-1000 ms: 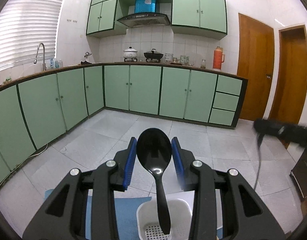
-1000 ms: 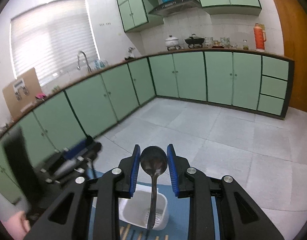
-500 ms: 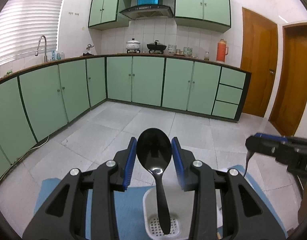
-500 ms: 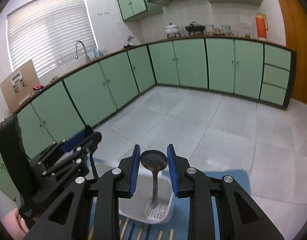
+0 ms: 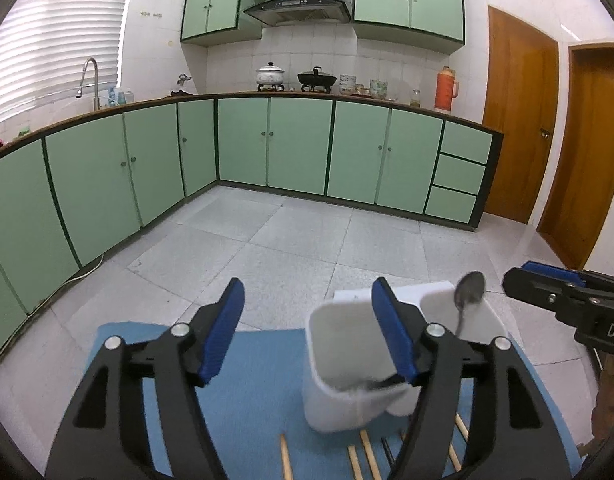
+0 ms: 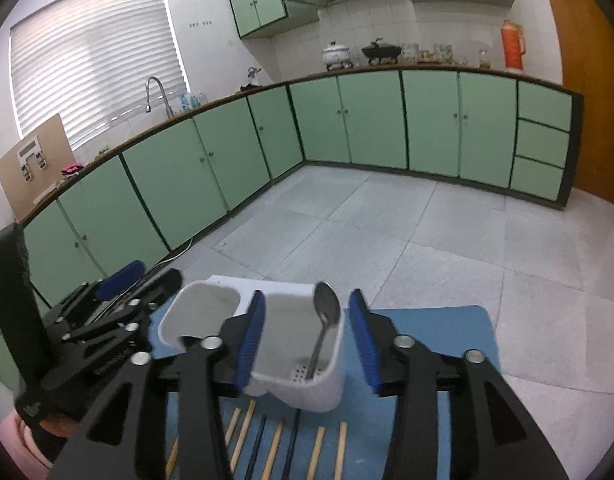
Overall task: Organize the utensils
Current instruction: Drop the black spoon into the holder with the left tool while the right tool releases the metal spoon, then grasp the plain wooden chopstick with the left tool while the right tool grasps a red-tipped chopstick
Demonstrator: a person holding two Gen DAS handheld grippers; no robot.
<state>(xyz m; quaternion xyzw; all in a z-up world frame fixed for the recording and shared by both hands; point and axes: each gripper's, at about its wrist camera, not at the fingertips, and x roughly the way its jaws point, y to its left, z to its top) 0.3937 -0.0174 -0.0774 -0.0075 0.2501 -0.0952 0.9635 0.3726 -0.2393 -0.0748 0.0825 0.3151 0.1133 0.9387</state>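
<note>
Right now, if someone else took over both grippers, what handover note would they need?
Left gripper: open, holding nothing.
Right gripper: open, holding nothing.
White caddy stands on the blue mat. Metal spoon stands in its right compartment; a dark utensil lies low in the left one, mostly hidden.
Left to do: chopsticks, wooden and dark, lie on the mat in front of the caddy.

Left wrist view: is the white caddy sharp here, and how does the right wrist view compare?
Left wrist view: white caddy smeared by motion blur, cabinets sharp. Right wrist view: caddy and metal spoon fairly crisp; both show strong fisheye curvature.
</note>
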